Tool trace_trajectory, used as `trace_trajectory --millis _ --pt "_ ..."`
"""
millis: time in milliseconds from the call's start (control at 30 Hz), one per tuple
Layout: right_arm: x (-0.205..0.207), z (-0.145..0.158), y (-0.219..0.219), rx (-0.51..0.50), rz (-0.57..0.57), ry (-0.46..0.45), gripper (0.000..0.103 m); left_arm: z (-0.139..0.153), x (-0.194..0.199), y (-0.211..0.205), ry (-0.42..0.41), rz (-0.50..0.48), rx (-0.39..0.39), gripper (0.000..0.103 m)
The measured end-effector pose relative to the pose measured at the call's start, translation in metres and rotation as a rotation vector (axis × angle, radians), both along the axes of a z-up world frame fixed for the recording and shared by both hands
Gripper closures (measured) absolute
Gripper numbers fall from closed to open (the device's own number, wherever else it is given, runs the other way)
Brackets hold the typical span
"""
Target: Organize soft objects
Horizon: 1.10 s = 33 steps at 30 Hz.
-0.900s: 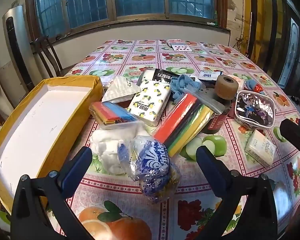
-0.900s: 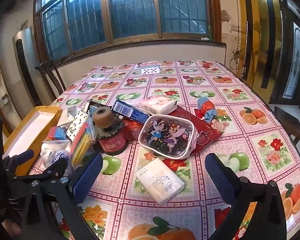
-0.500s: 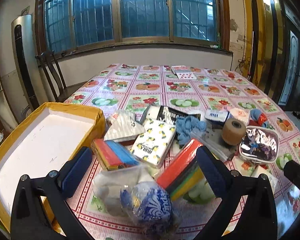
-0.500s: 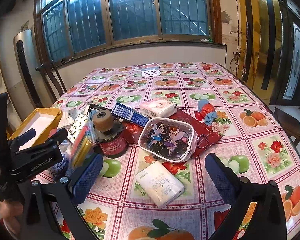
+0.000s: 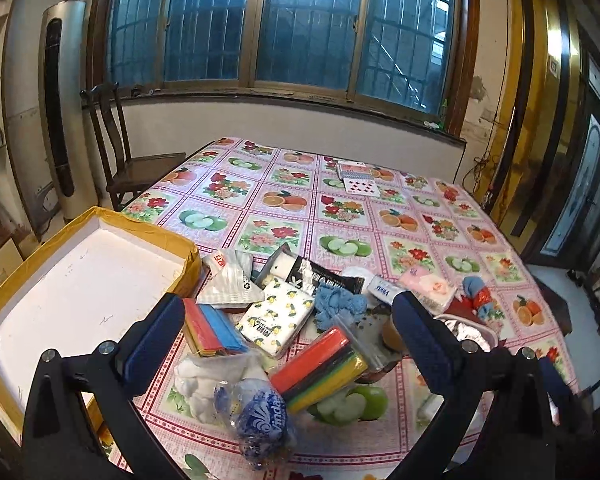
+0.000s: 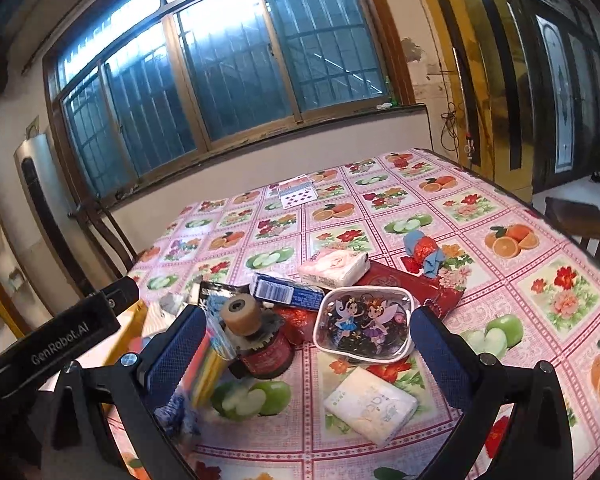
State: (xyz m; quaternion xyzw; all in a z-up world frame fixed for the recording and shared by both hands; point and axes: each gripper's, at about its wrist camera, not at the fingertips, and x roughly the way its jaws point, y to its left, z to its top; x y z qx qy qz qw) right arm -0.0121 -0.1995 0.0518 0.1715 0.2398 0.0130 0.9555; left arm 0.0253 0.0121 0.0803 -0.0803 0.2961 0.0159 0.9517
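Both grippers raised since before, left gripper (image 5: pixel 284 344) and right gripper (image 6: pixel 306 354) jaws wide, empty, "GenRobot.AI" on left gripper's body, "Vinda" tissue pack (image 5: pixel 385 291)

Far tablecloth (image 5: pixel 340 216) lies open; clutter pile (image 5: pixel 300 320) crowds near edge.

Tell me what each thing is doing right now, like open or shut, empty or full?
Left gripper: open, holding nothing.
Right gripper: open, holding nothing.
Yellow box: open, empty.
Cartoon pouch: lying flat, can't tell if zipped.
White tissue pack: lying flat, sealed.
Pink tissue pack: resting on the red packet.
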Motion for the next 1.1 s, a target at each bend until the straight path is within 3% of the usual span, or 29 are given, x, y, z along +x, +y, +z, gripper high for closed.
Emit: trace_trajectory --millis 167,267,400,667,833,1100 --pt "-0.018 0.0 -0.006 0.138 -0.089 -0.081 0.0 0.021 -0.005 0.008 -0.019 0.112 -0.017 0.0" --pt "-0.035 0.0 -0.007 0.208 -0.131 -0.166 0.0 0.017 -0.001 0.012 0.02 0.168 -0.026 0.0" --pt "-0.049 0.005 -0.002 0.216 -0.135 -0.26 0.0 0.003 0.005 0.017 0.095 0.166 -0.113 0.0" --pt "-0.047 -0.005 -0.003 0.234 -0.128 -0.253 0.0 -0.002 0.002 0.004 0.138 0.148 -0.115 0.0" --pt "-0.046 -0.011 -0.007 0.244 -0.154 -0.231 0.0 0.003 -0.001 -0.004 0.123 0.144 -0.059 0.0" --pt "-0.049 -0.004 -0.009 0.233 -0.175 -0.252 0.0 0.001 0.003 -0.011 0.197 0.134 -0.044 0.0"
